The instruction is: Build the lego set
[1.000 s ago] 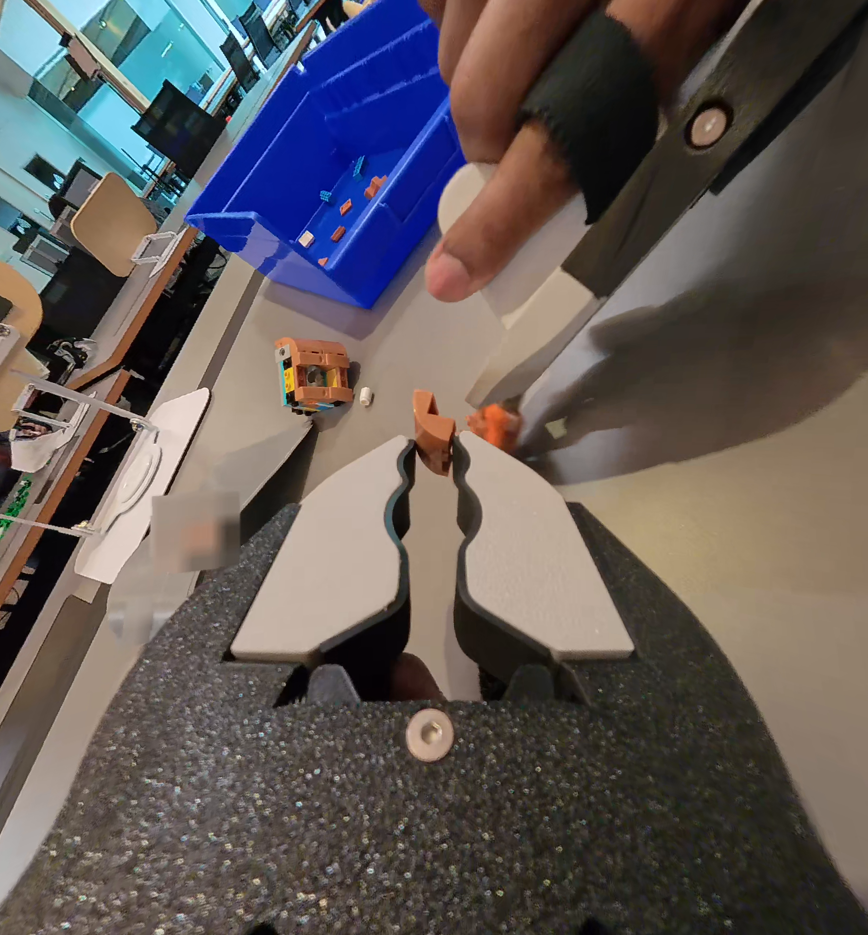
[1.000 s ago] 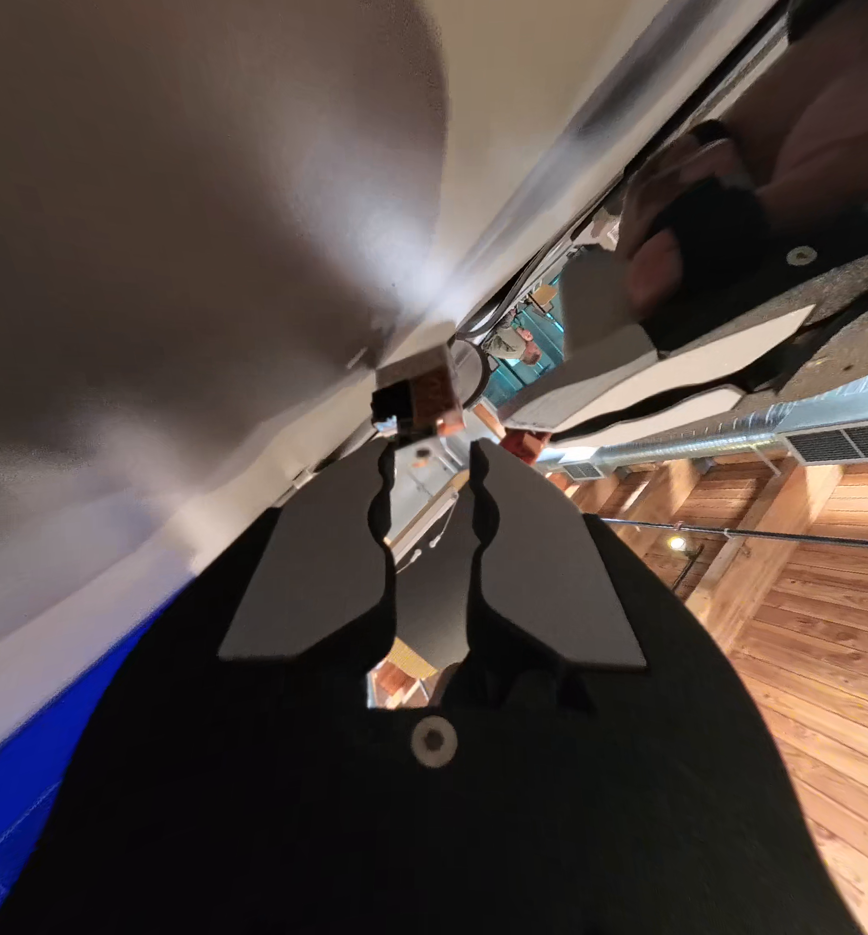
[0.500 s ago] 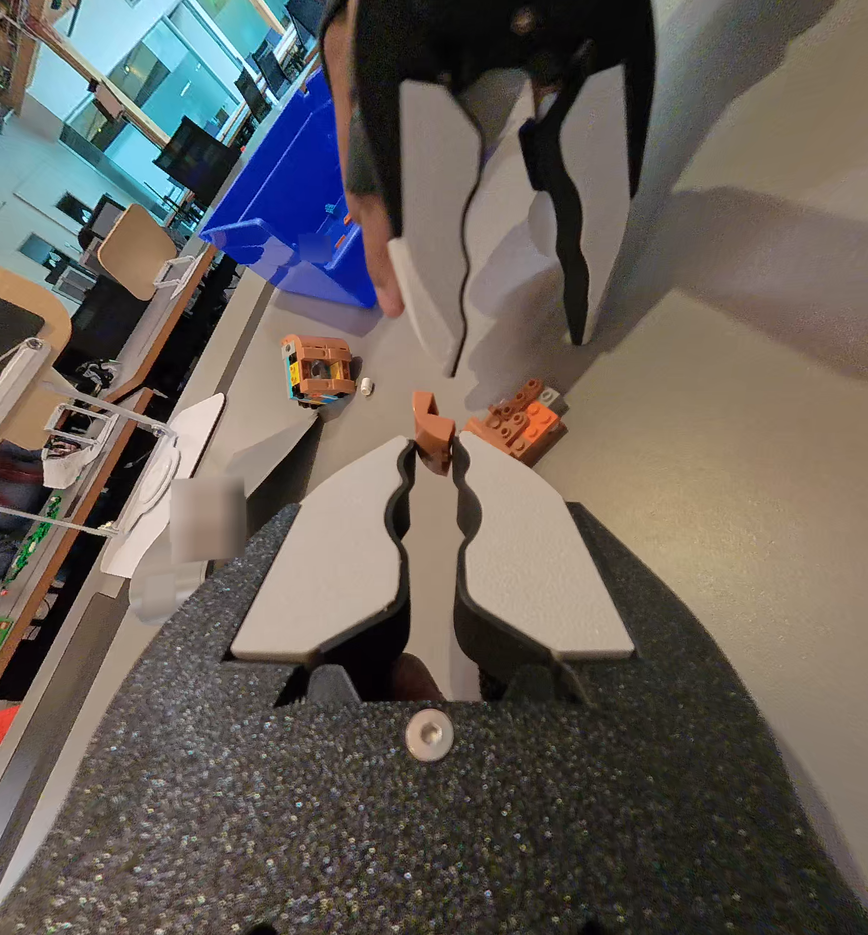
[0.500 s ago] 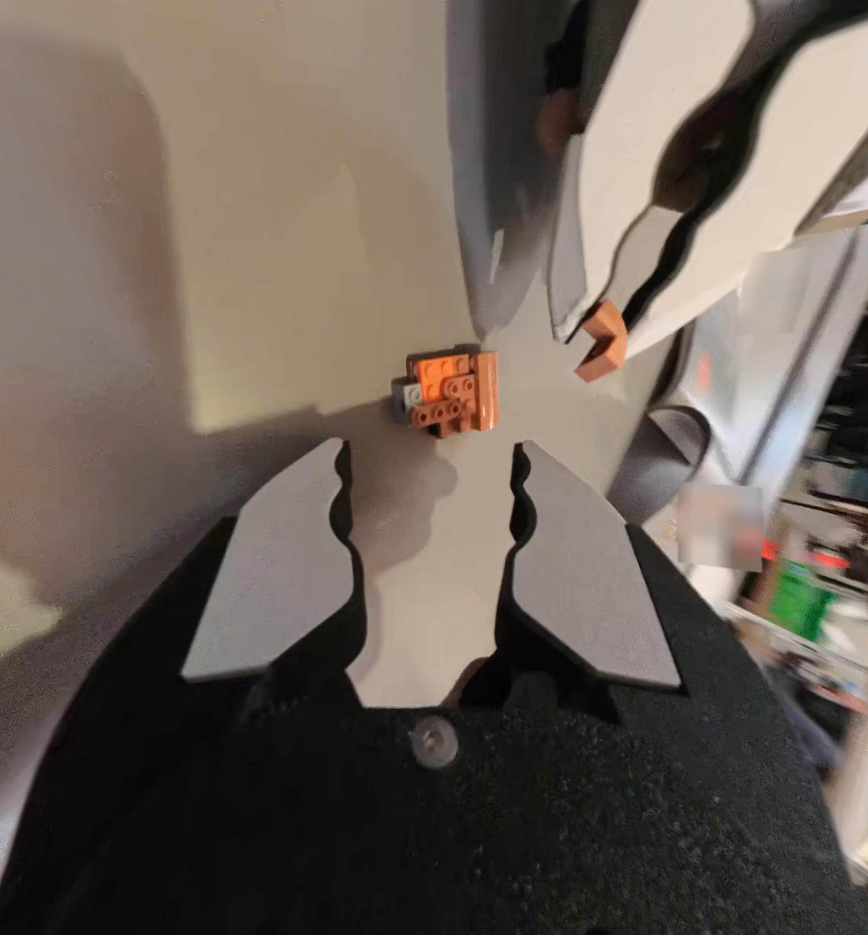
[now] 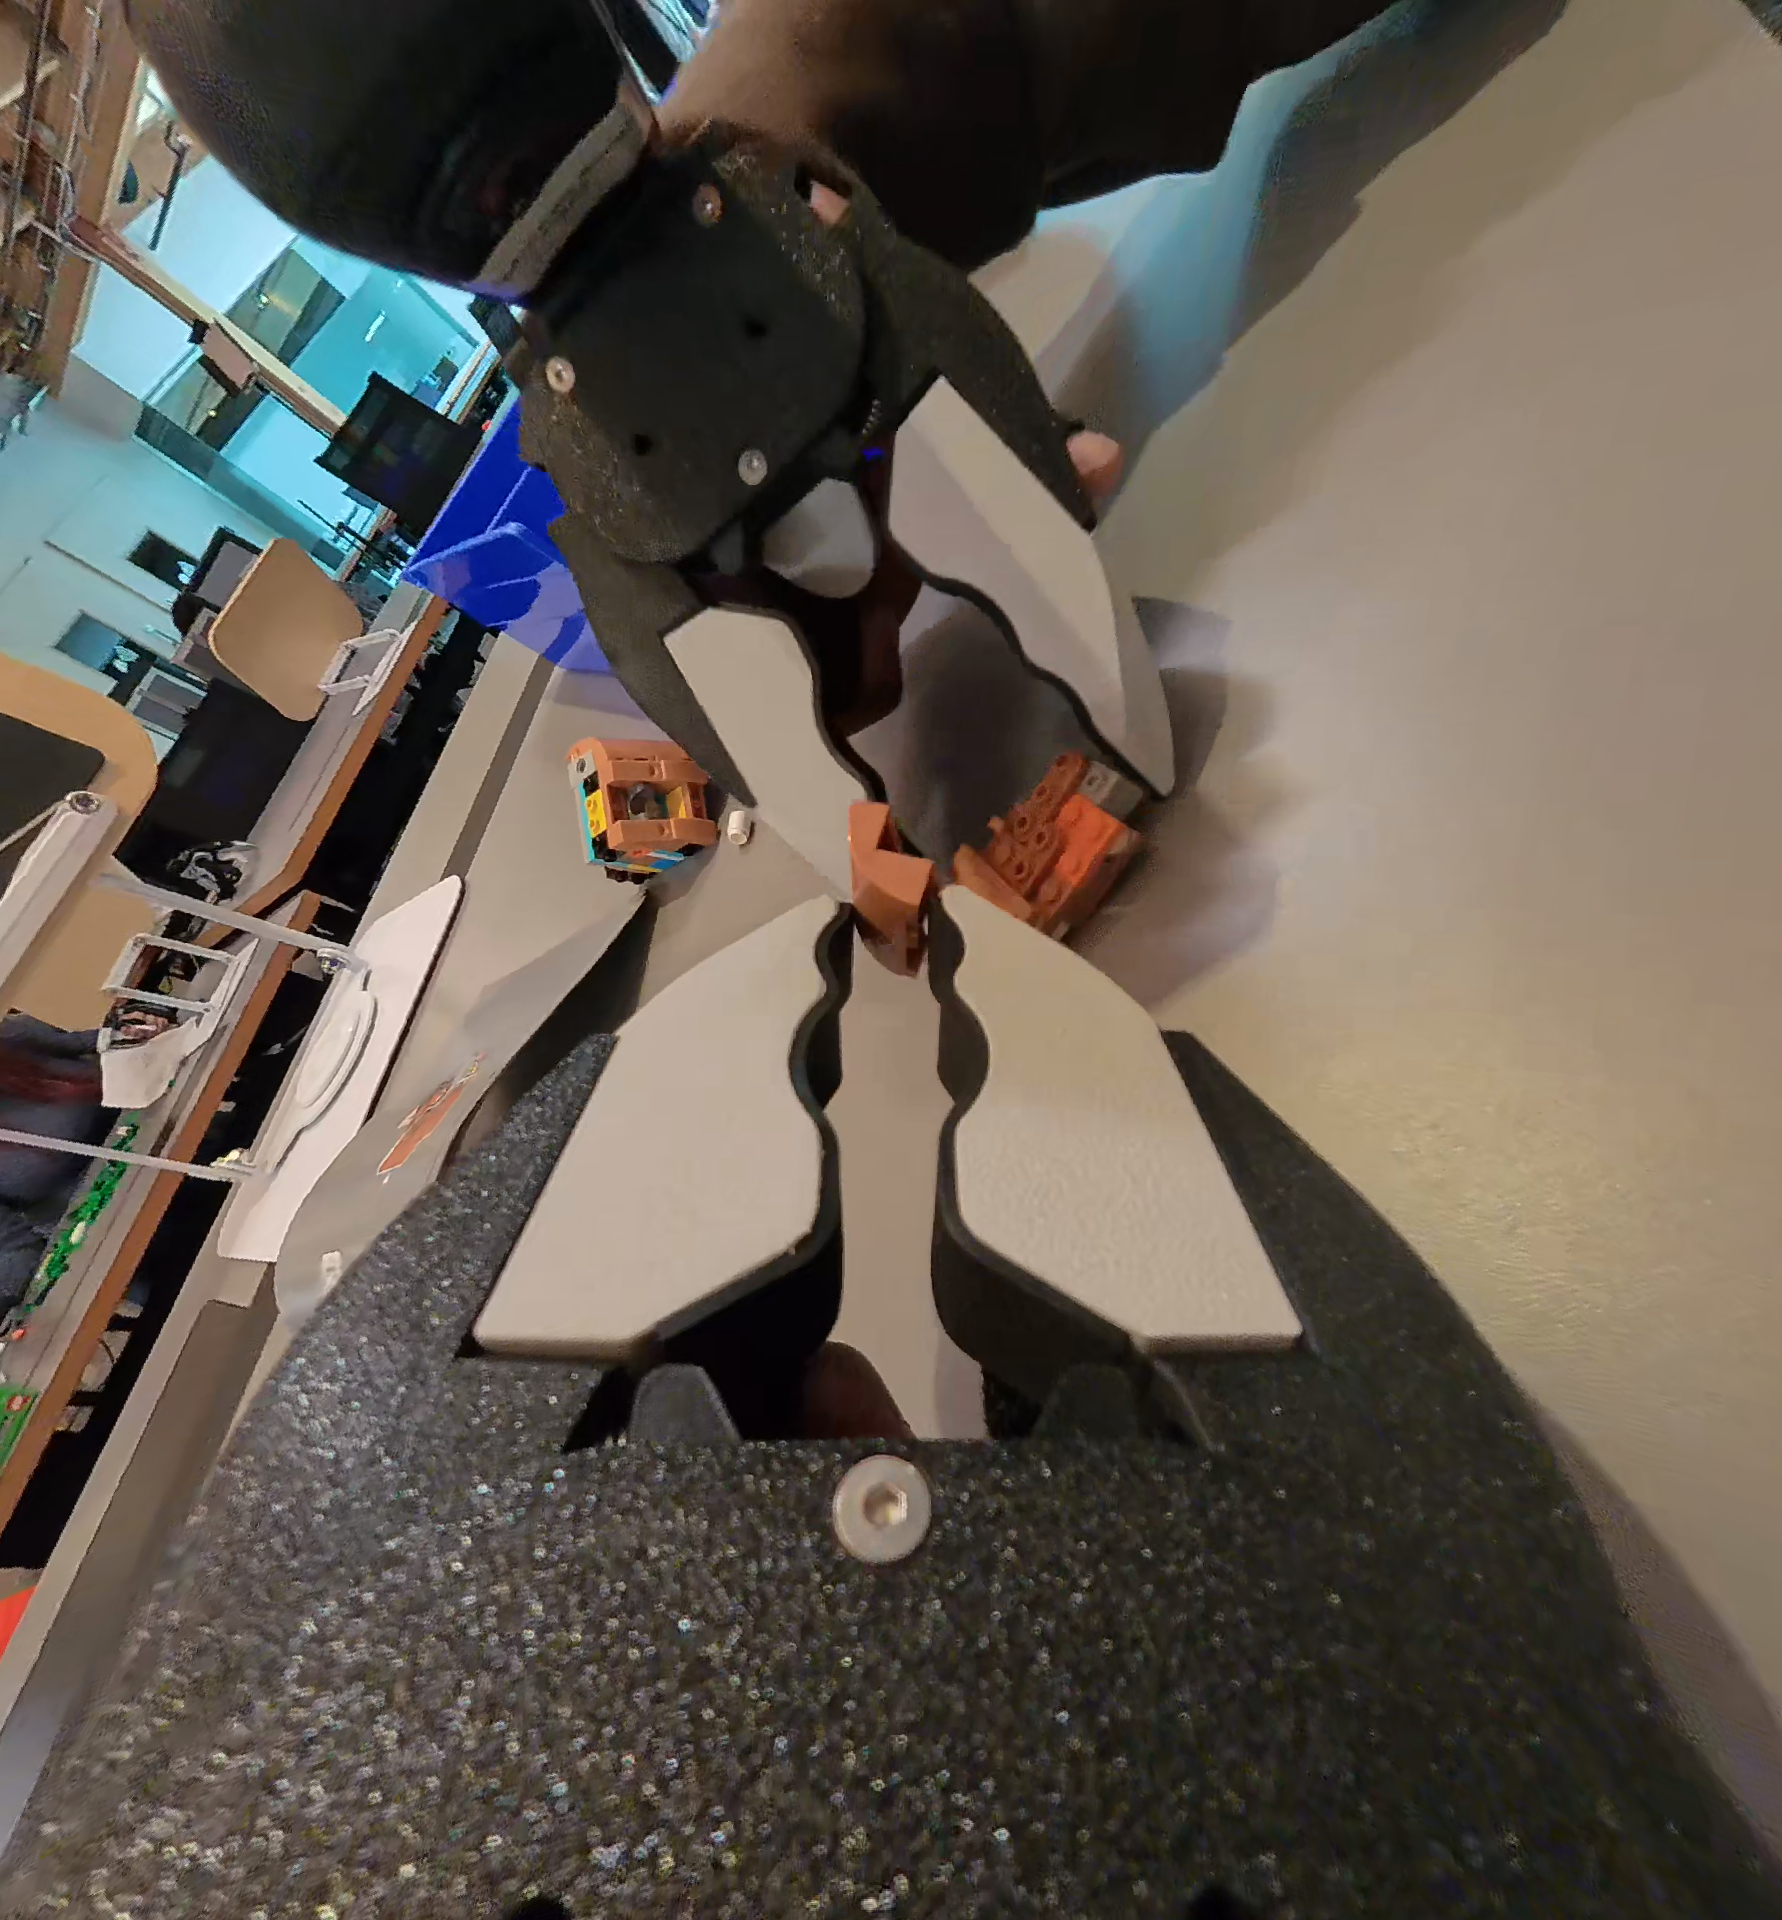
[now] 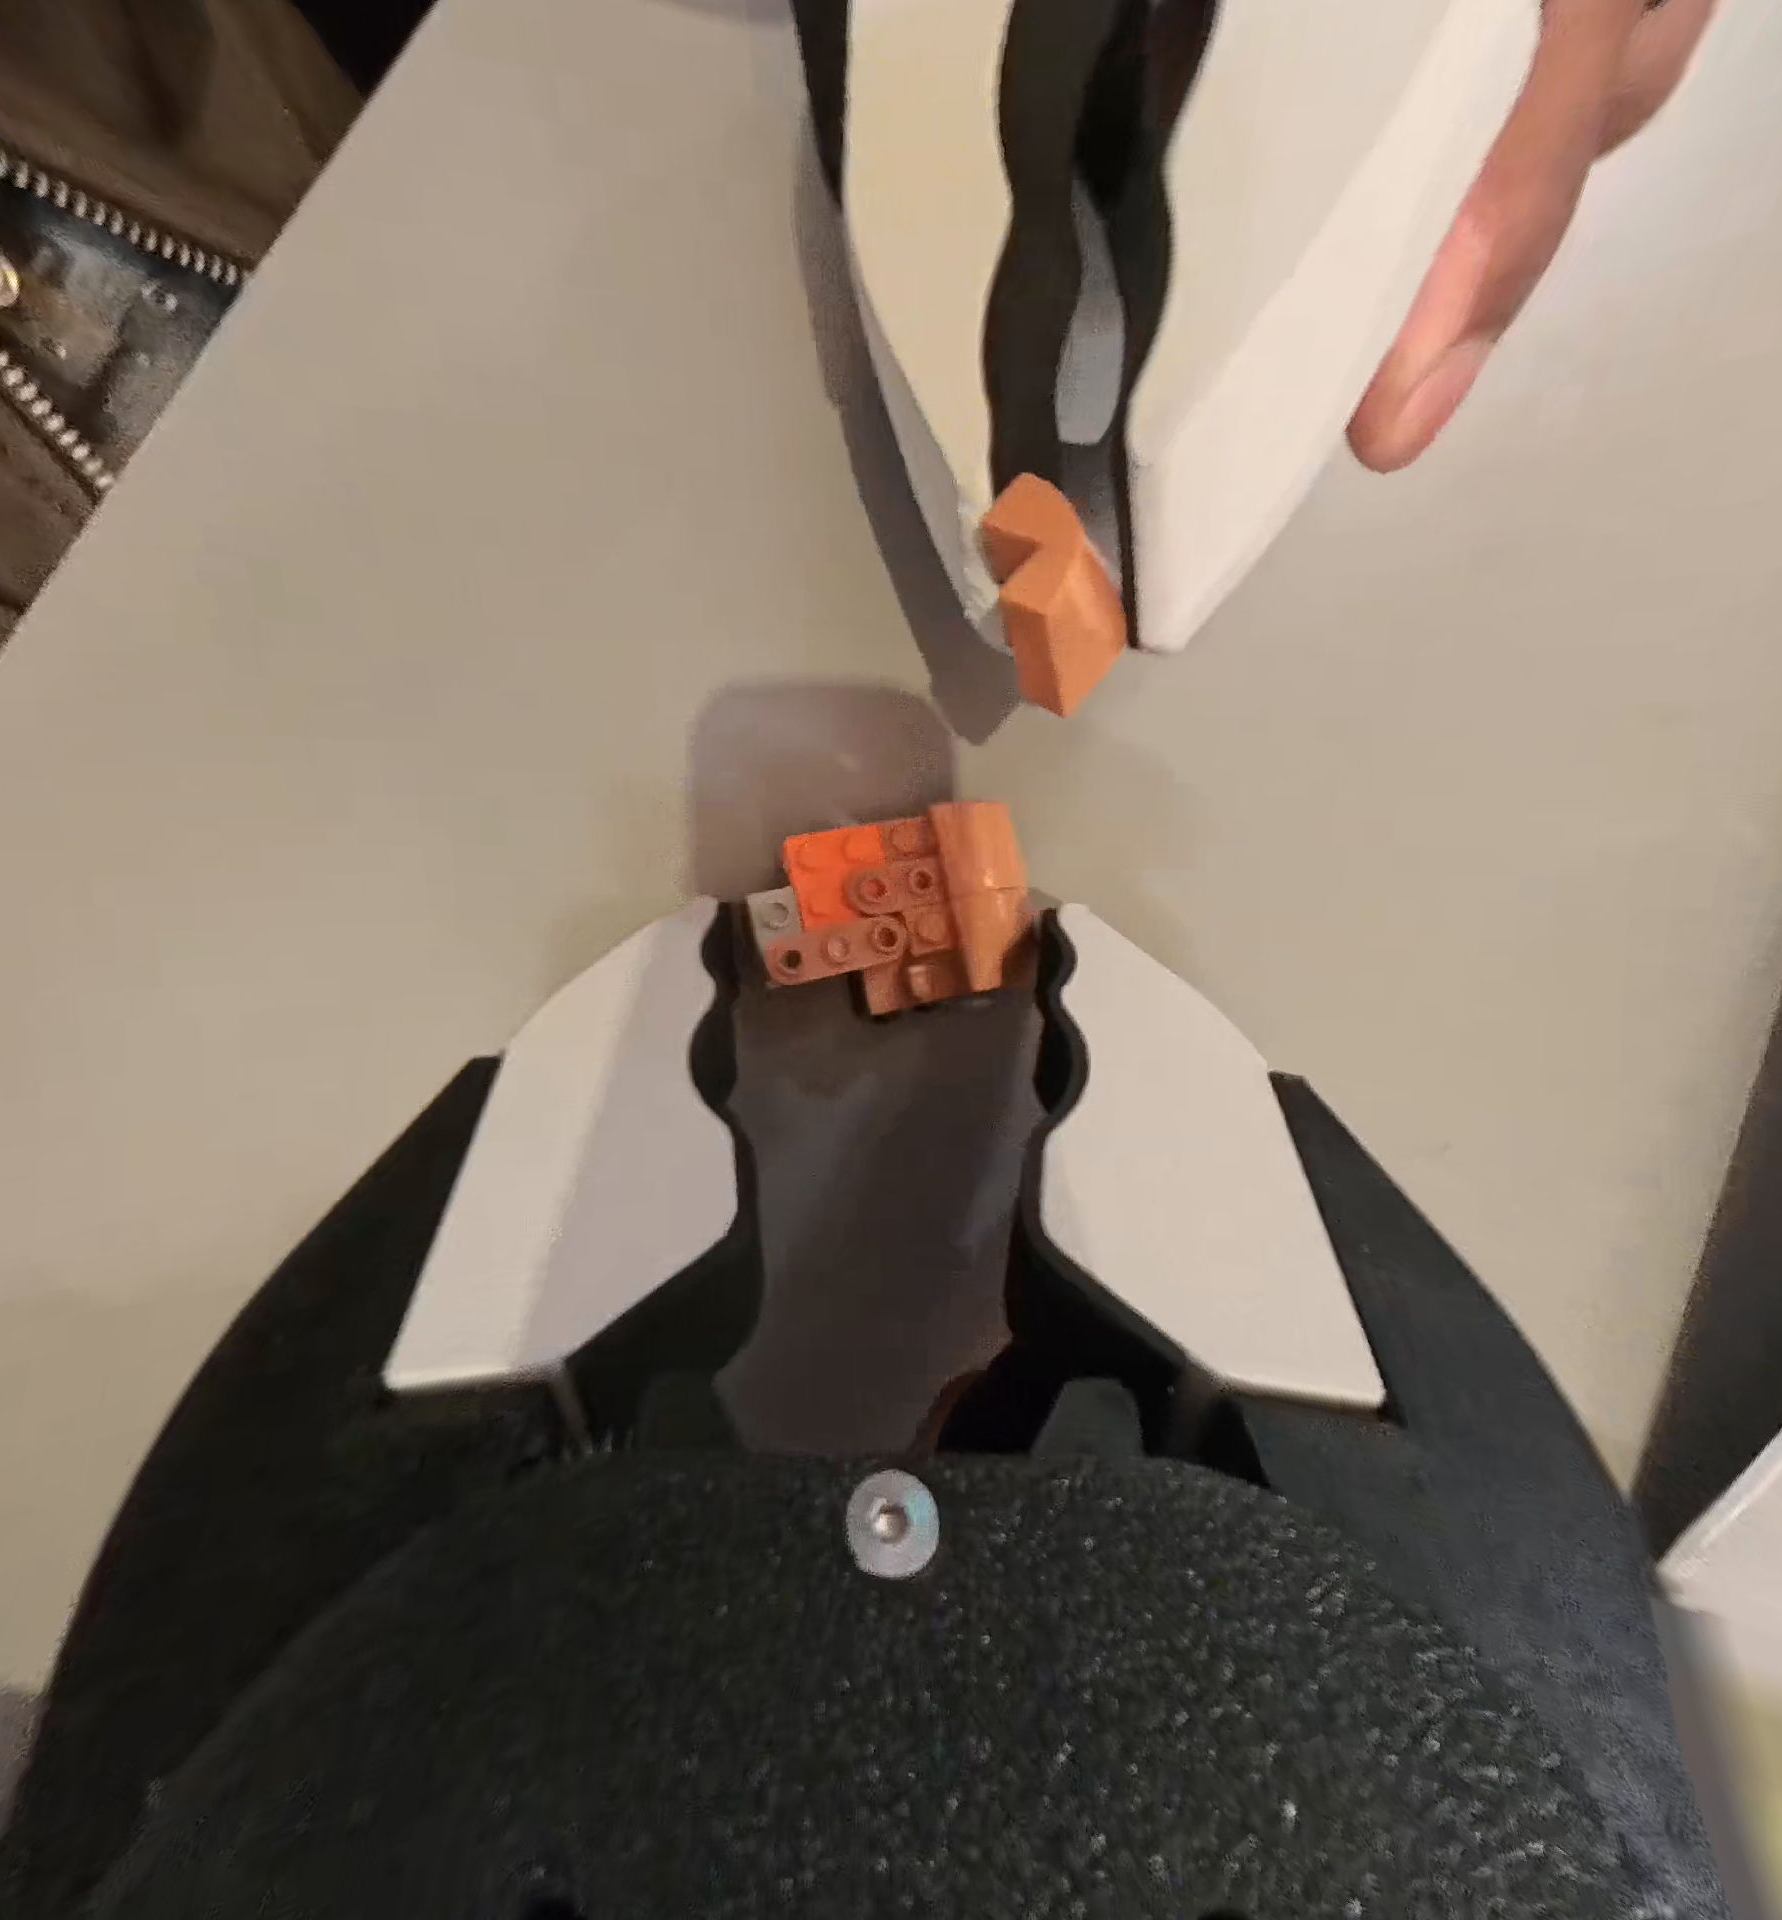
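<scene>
My left gripper (image 5: 889, 914) is shut on a small brown lego piece (image 5: 885, 883) and holds it above the table; the piece also shows in the right wrist view (image 6: 1051, 613). An orange and brown lego assembly (image 6: 897, 909) lies on the table. My right gripper (image 6: 882, 925) is open, its fingertips on either side of the assembly's near end, not closed on it. In the left wrist view the right gripper (image 5: 980, 821) comes down from above, straddling the assembly (image 5: 1058, 847). The brown piece hangs a short way from the assembly.
A second small brown, yellow and blue lego build (image 5: 643, 810) and a tiny white piece (image 5: 739, 828) lie farther left. A blue bin (image 5: 497, 566) stands at the back. A white card (image 5: 367, 1049) lies near the table's left edge (image 5: 243, 1320). Left tips to right tips: about 6 cm.
My right gripper has swung down over the orange assembly and now straddles it with open fingers. My left gripper has kept its hold on the brown piece, close to the assembly.
</scene>
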Motion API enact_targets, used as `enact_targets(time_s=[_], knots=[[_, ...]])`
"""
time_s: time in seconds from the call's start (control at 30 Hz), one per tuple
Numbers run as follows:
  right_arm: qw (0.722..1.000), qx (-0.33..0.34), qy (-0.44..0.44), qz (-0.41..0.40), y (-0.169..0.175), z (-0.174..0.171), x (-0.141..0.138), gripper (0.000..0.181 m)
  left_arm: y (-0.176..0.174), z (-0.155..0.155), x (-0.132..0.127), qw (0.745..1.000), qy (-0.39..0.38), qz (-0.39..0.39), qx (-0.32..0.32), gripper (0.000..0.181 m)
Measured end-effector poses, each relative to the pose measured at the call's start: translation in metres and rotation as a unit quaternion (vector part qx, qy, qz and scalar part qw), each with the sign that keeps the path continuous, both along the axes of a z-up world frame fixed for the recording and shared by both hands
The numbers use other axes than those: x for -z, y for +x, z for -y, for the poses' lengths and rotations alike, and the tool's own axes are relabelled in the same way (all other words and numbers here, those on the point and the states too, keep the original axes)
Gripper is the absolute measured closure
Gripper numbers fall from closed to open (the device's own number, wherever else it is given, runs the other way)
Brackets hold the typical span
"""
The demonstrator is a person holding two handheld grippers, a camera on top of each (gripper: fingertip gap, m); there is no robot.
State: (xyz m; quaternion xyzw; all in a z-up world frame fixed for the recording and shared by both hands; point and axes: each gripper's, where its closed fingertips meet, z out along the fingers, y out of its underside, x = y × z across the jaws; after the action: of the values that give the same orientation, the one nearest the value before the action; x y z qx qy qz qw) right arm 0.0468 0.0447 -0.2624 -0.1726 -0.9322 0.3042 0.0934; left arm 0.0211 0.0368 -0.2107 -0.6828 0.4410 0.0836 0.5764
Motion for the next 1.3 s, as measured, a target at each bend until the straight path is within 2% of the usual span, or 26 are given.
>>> enact_targets(time_s=[0.23,0.43,0.53,0.6,0.77,0.9,1.0,1.1,1.3], knots=[[0.991,0.123,-0.032,-0.042,-0.016,-0.009,-0.004,0.128,-0.013,-0.022,-0.022,0.999,0.038,-0.021,-0.028,0.168],[0.955,0.234,-0.180,-0.032,-0.021,-0.020,-0.030,0.128,-0.023,-0.050,-0.037,0.993,0.077,-0.087,0.004,0.167],[0.938,0.255,-0.234,-0.024,-0.019,-0.027,-0.039,0.128,-0.024,-0.053,-0.034,0.990,0.104,-0.099,0.018,0.167],[0.928,0.269,-0.257,-0.026,-0.022,-0.032,-0.044,0.128,-0.026,-0.054,-0.032,0.987,0.124,-0.102,0.008,0.168],[0.907,0.298,-0.291,-0.062,-0.033,-0.038,-0.055,0.128,-0.033,-0.057,-0.026,0.966,0.189,-0.171,-0.045,0.168],[0.896,0.315,-0.300,-0.091,-0.031,-0.040,-0.060,0.128,-0.029,-0.054,-0.029,0.958,0.213,-0.185,-0.054,0.168],[0.882,0.328,-0.329,-0.079,-0.030,-0.039,-0.064,0.128,-0.030,-0.051,-0.034,0.956,0.223,-0.181,-0.061,0.168],[0.883,0.332,-0.320,-0.086,-0.030,-0.035,-0.063,0.128,-0.027,-0.044,-0.034,0.952,0.225,-0.199,-0.059,0.168],[0.907,0.302,-0.270,-0.117,-0.024,-0.015,-0.059,0.128,-0.009,-0.027,-0.037,0.924,0.256,-0.279,-0.052,0.168]])
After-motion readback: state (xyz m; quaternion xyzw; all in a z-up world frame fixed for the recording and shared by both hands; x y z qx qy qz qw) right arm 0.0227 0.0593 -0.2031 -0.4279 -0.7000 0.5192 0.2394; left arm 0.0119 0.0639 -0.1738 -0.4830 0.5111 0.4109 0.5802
